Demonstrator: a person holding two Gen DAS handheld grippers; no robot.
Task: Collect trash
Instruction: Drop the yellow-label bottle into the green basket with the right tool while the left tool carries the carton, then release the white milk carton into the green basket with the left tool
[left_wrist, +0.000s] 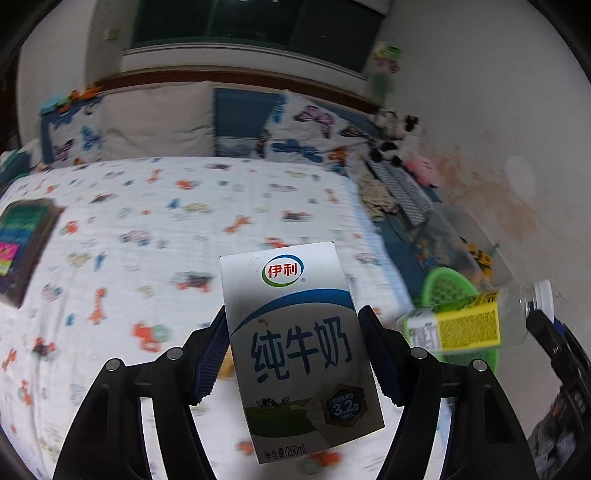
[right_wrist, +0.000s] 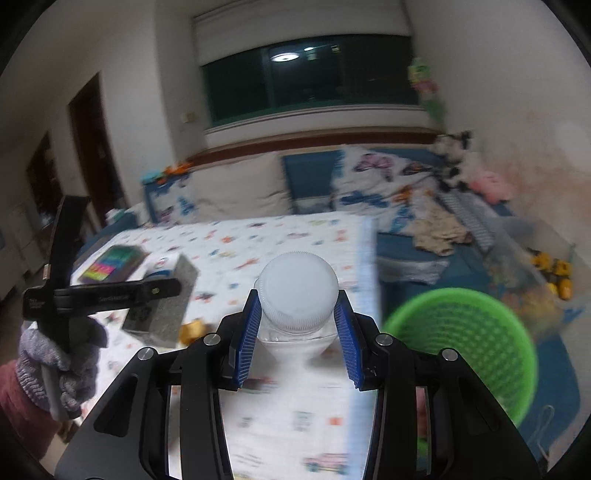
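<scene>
Both wrist views share bed (left_wrist: 184, 229)

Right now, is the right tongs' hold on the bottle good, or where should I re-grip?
The right tongs pinch the bottle at its neck under the white cap, one pad each side. A safer hold is the straight labelled body, taken from the side.

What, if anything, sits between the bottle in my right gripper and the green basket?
Nothing visible does. The right gripper holds the clear bottle by its neck, and the green basket sits lower right beside the bed's edge, mouth open. The left gripper with the milk carton is off to the other side.
</scene>
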